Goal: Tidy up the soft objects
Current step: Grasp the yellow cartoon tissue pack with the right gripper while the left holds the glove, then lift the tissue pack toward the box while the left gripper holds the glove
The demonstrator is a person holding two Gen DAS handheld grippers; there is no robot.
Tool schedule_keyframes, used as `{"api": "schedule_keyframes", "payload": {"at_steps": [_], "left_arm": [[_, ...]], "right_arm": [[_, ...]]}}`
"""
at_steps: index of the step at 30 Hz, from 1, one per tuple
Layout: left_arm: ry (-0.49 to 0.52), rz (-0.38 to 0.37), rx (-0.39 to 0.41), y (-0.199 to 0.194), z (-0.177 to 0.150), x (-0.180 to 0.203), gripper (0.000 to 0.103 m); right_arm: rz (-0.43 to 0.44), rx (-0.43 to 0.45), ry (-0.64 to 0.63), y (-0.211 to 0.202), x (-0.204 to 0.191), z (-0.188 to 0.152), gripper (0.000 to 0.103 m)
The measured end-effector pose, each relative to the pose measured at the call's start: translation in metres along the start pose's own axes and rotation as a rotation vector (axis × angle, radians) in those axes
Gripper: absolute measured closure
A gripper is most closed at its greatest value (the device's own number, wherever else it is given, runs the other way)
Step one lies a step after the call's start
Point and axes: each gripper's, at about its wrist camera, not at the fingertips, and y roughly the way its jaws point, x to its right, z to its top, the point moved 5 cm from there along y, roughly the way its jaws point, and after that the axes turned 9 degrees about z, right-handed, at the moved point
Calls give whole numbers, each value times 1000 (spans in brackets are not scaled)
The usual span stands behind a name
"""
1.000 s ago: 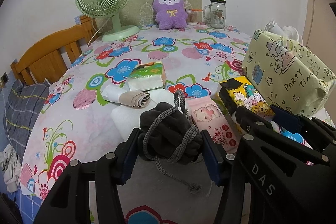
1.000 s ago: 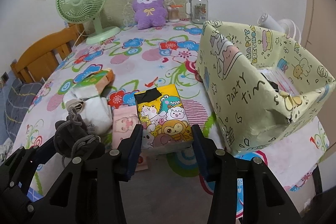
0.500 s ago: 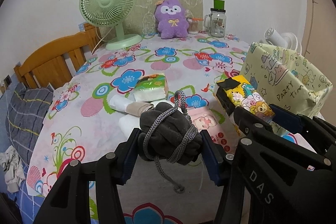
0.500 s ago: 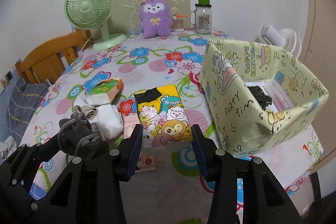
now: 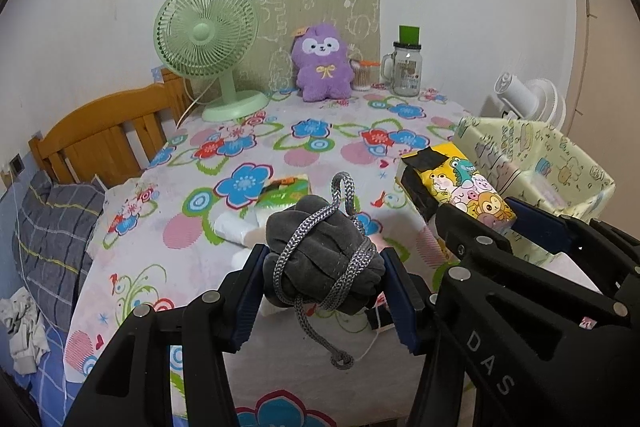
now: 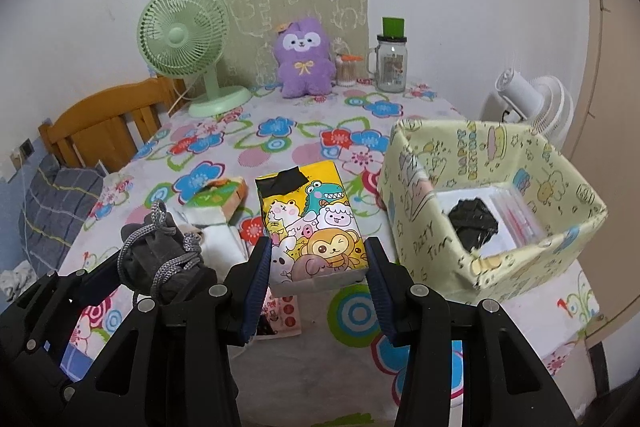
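A: What does the left claw [image 5: 324, 285] have?
B: It grips a dark grey bundle [image 5: 320, 263] wound with grey cord [image 5: 340, 203]. Both blue pads press its sides, and a cord end dangles below it toward six o'clock.

A: And the right claw [image 6: 318, 269]?
B: It clamps a yellow pack [image 6: 312, 219] printed with cartoon animals, one pad on each long side. The pack juts out toward twelve o'clock, its far end patched with black tape.

A: Are both things off the worktop [image 6: 288, 147]?
B: They look lifted above the flowered cloth, though I cannot tell how high.

A: Where is the box [image 6: 532, 267]?
B: In the right view it stands at three o'clock of the pack, near it but not touching. It is wrapped in pale yellow party paper, open at the top, with white flat things and something black [image 6: 474, 223] inside.

A: What else lies on the cloth?
B: A green tissue pack [image 6: 218, 193] at ten o'clock of the yellow pack, white soft pieces [image 6: 218, 237] between the two claws, and a pink pack [image 6: 282, 311] under the right claw.

A: And at the far edge?
B: At twelve o'clock a green fan [image 6: 184, 39], a purple plush [image 6: 306, 61] and a glass jar [image 6: 391, 65] stand along the wall. A wooden chair [image 6: 104, 131] stands at ten o'clock.
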Motion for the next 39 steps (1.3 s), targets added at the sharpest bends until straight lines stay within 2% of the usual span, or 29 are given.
{"api": "schedule_keyframes", "payload": {"at_steps": [16, 39], "left_arm": [[10, -36, 75, -20, 30, 18, 45], [43, -97, 111, -24, 64, 81, 46]], "right_arm": [[9, 73, -31, -27, 12, 31, 53], [-27, 112, -18, -43, 72, 60, 53]]}}
